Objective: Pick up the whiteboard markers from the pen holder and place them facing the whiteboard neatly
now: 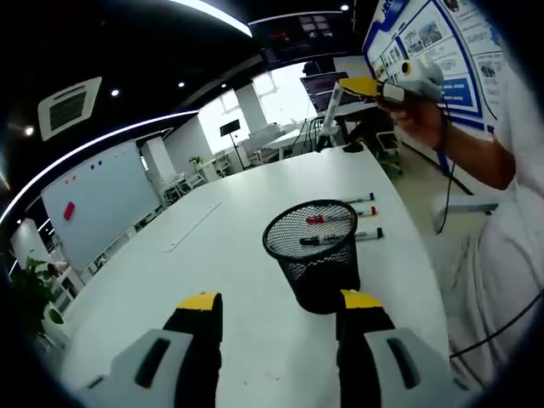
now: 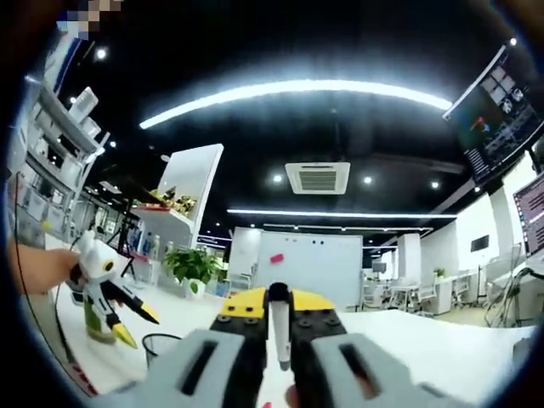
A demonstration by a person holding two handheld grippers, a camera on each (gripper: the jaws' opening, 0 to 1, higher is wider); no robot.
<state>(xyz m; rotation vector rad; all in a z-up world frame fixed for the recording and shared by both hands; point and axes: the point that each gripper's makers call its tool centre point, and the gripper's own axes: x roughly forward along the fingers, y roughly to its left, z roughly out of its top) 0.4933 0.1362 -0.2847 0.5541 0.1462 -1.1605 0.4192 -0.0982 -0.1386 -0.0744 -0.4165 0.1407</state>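
The left gripper (image 1: 276, 319) is closest, low over the white table (image 1: 170, 272), with its two yellow-tipped fingers wide apart and nothing between them. Just past the right finger stands the black mesh pen holder (image 1: 313, 255), so this gripper looks ready to reach for it or steady it. Behind the holder three markers (image 1: 353, 219) already lie side by side on the table, caps pointing the same way, toward the far whiteboard (image 1: 102, 204). The right gripper (image 2: 279, 327) is lifted high, and its fingers pinch one white marker (image 2: 280, 330) that stands upright. I think it carries this pen over to join the row. No words on the markers can be read; the wall posters (image 1: 429, 38) are too blurry
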